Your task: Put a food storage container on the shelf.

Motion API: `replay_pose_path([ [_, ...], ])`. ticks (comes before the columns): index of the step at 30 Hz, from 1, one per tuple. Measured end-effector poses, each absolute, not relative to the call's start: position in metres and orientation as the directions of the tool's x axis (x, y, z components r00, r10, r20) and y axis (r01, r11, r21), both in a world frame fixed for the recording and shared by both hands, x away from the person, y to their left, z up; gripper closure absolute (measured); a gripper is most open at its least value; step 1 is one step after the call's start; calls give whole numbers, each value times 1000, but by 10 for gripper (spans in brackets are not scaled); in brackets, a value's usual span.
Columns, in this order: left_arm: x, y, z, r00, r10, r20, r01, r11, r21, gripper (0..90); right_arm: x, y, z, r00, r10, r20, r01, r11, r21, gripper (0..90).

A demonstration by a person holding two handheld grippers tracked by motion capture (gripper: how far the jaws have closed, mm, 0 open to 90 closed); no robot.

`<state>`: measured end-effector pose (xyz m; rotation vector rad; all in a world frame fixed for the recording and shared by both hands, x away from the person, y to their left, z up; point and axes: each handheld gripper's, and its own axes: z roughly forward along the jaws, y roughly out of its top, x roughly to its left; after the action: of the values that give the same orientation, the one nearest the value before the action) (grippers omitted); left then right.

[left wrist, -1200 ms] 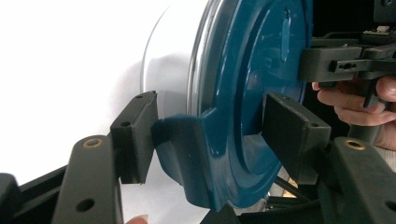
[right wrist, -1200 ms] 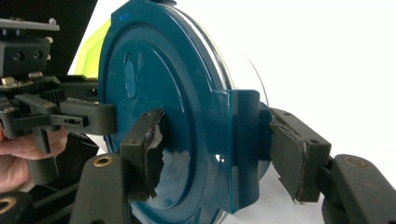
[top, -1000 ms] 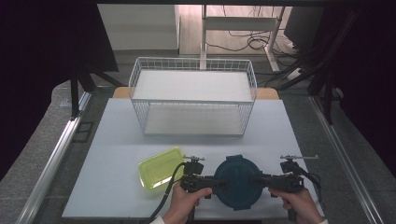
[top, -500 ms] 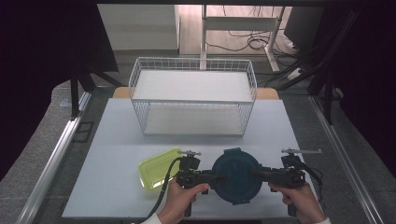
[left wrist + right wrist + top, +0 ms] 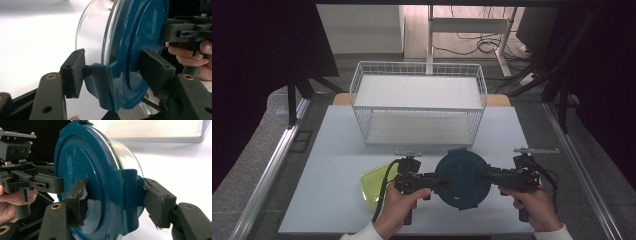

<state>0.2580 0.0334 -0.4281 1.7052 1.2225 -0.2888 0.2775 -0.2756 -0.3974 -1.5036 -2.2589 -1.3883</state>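
A round clear container with a dark teal lid (image 5: 462, 177) hangs tilted on its side above the table, held between both grippers. My left gripper (image 5: 439, 181) is shut on its left latch. In the left gripper view one pad (image 5: 73, 72) presses the teal latch (image 5: 100, 82) and the other pad (image 5: 156, 72) presses the lid face. My right gripper (image 5: 486, 176) is shut on the opposite latch (image 5: 125, 195); its pads (image 5: 78, 197) clamp the lid and the clear wall. The clear bowl (image 5: 125, 155) faces away from the person.
A yellow-green container (image 5: 374, 182) lies on the white table (image 5: 337, 150), just left of my left gripper. A white wire basket (image 5: 419, 112) stands at the back middle. A metal rail (image 5: 272, 170) runs along the left side.
Both grippers have risen together with the teal-lidded container held between them, and it now sits slightly farther up the picture. The grips have not changed.
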Motion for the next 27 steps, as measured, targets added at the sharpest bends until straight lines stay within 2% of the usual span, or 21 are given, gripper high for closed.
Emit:
replay_pose_path([
  [27,279,54,-390,469,594,-654,800,29,599,387,304,-255,-359,-549,673,496,734,105,671,391],
])
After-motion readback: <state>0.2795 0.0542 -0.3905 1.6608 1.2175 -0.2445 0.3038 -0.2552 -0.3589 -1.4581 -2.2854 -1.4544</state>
